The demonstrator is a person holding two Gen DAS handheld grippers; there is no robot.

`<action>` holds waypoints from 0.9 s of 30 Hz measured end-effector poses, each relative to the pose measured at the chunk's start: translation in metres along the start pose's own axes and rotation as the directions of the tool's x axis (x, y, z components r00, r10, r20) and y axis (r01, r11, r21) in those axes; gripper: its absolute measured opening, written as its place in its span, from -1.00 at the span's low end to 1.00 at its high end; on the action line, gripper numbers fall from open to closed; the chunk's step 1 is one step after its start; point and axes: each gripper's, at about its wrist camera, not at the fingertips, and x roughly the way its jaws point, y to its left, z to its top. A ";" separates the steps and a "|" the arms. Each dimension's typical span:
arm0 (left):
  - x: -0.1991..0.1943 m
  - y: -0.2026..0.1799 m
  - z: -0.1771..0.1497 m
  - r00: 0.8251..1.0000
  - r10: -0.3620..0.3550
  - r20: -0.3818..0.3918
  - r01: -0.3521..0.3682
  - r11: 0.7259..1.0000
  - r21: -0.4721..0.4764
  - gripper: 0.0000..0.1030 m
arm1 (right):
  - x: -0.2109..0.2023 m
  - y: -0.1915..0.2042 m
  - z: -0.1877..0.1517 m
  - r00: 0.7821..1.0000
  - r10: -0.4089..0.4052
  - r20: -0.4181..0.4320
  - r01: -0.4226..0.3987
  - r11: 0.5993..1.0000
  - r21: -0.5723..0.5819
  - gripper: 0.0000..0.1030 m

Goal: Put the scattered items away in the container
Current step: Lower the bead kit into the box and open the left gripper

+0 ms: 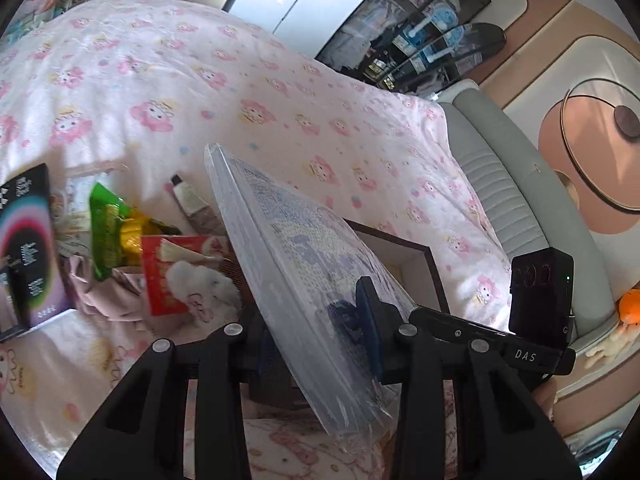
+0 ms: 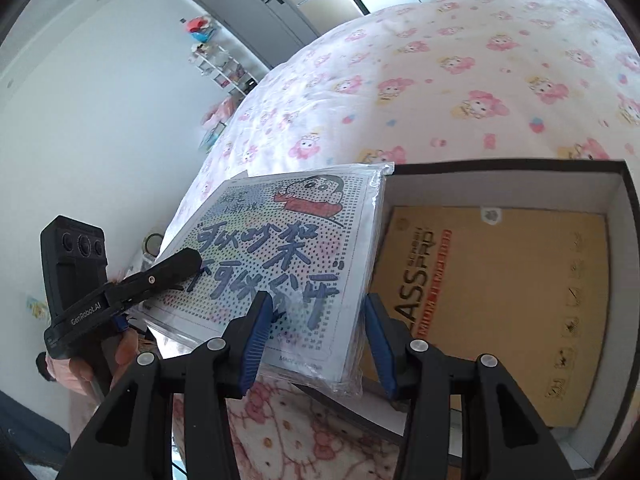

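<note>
A flat square pack (image 2: 288, 264) in shiny clear plastic wrap is up in the air, tilted, w/ its right edge at the left rim of the box (image 2: 624, 216). Its front has a dotty grid, a cartoon boy in a red top & big blue brush letters. The wrap is crinkly at the corners.

The box is a low open square, dark brown outside, white inside. A flat tan card (image 2: 504, 304) w/ red & black print lies on its floor.

Left gripper (image 1: 320, 340): black plastic arms, blue ribbed pads. The fingers (image 1: 370, 316) are clamped on the pack's near edge, about half way apart, w/ the pack thin-side-on between them. In the right cam it shows as a black bar pressed flat on the pack's left part.

Right gripper (image 2: 316, 340): same black arms & blue pads. Its fingers (image 2: 256, 340) stand fairly wide. The left pad is over the pack's front & the right pad is by its right edge; can't tell if they squeeze it.

All this is over a bed (image 1: 168, 92) w/ a soft pink-white blanket w/ little pink flower faces. Left of the pack lies a heap: a green crinkly bag (image 1: 106, 224), a red packet (image 1: 168, 280), a fluffy white plush (image 1: 200, 284), a small tube (image 1: 186, 200) & a dark book (image 1: 28, 248) w/ rainbow rings
</note>
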 end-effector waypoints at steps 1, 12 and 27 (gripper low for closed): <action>0.013 -0.007 -0.001 1.000 -0.002 -0.026 0.002 1.000 0.011 -0.30 | -0.005 -0.011 -0.003 1.000 -0.010 0.000 0.010 1.000 0.025 -0.17; 0.100 -0.049 -0.009 0.977 0.052 -0.207 -0.043 0.998 0.047 -0.29 | -0.018 -0.090 -0.018 0.994 -0.106 -0.005 0.105 0.981 0.163 -0.17; 0.153 -0.045 -0.033 0.913 0.259 -0.316 -0.224 0.964 0.142 0.01 | 0.025 -0.093 -0.010 0.956 -0.282 -0.075 0.287 0.955 0.072 -0.18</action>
